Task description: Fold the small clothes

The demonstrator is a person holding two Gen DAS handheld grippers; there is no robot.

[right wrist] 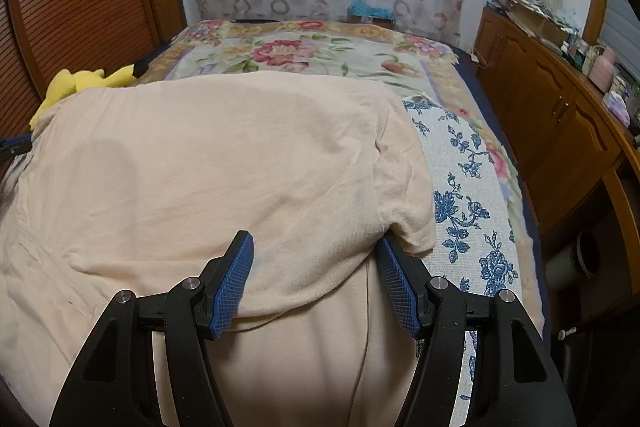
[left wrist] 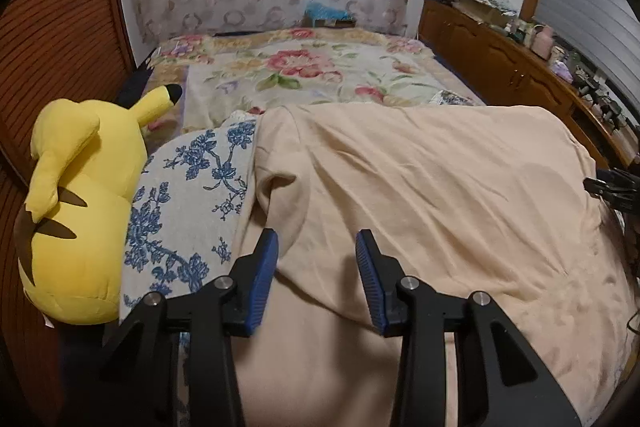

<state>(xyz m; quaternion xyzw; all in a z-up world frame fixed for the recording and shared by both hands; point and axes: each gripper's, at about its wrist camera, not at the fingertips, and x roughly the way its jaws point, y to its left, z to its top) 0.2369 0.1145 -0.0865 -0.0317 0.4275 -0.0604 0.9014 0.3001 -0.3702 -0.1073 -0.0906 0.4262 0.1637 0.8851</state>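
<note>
Both my grippers sit over the pale peach cotton T-shirt spread flat on the bed

My left gripper has its blue ribbed pads partly apart, with a folded sleeve edge of the shirt rising between them at 12 o'clock, though I cannot tell whether the pads pinch it. My right gripper stands wider, its pads either side of a raised fold of cloth, the right pad tucked under the short sleeve at 2 o'clock; no clear squeeze shows. The shirt lies on a white towel with blue flower print, which shows at 10 o'clock in the left view, with a yellow plush toy touching it at 9 o'clock and a flowered blanket beyond at 12
</note>
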